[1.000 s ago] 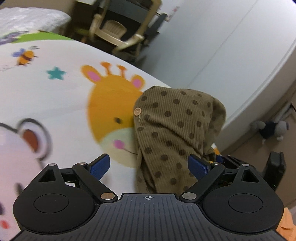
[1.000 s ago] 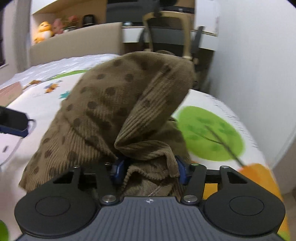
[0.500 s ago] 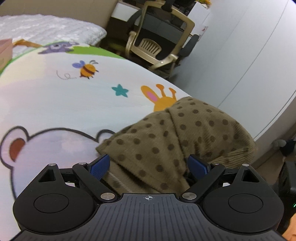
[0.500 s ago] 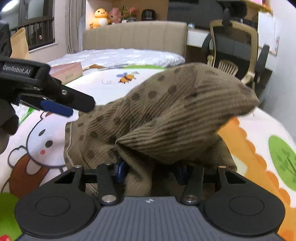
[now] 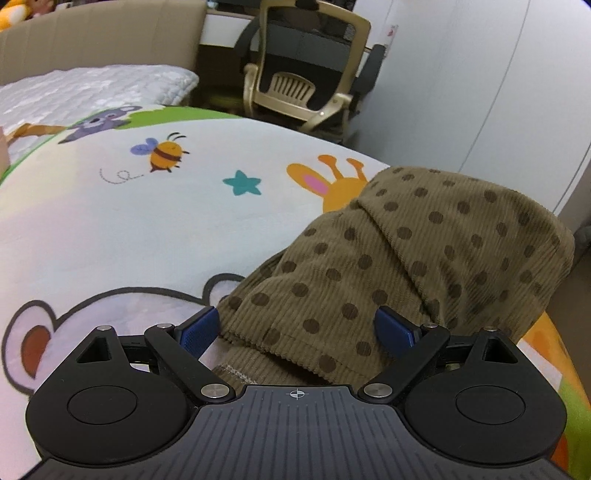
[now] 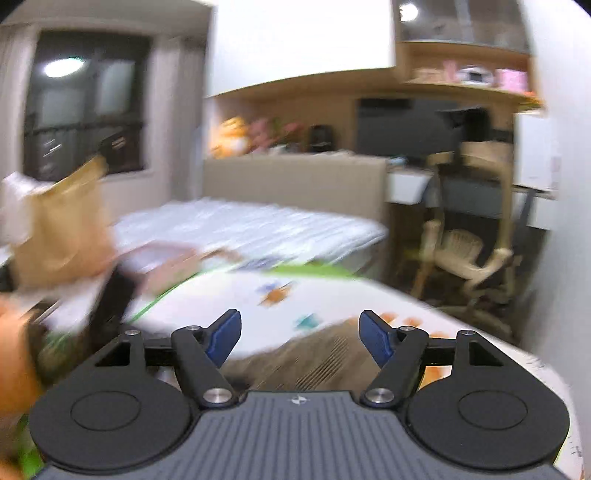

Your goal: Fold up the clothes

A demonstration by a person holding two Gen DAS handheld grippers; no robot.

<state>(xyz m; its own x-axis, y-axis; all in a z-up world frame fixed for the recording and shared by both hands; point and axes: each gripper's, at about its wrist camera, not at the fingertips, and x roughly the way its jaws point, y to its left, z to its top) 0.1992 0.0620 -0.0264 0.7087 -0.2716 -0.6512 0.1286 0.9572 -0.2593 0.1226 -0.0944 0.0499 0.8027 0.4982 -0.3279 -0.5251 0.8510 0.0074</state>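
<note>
A bed covered by a white cartoon sheet (image 5: 110, 229), printed with a bee (image 5: 164, 151), a teal star (image 5: 242, 182), a giraffe head (image 5: 332, 181) and a bear outline. Behind it a grey quilted blanket (image 5: 92, 88) and a beige headboard (image 5: 103, 33). To the right a beige office chair (image 5: 303, 85) at a desk, then a plain white wall (image 5: 461, 85). In the blurred right wrist view, a dark window (image 6: 85, 103), shelves with soft toys, and the same chair (image 6: 469, 251).

Left gripper (image 5: 299, 328) low over the sheet, pointing toward the chair, jaws spread wide, blue fingertips (image 5: 199, 330) on either side of the brown dotted corduroy garment (image 5: 406, 266) without pressing it. Garment in a loose heap on the right part of the sheet, over the lower part of the giraffe, hem lying between the left fingers.

Right gripper (image 6: 299, 338) raised and aimed at the room, jaws apart, nothing between them; garment (image 6: 317, 362) below and just ahead, heavily blurred.

Garment heap close to the right edge of the bed, floor visible past it. Wide bare sheet to the left and ahead.
</note>
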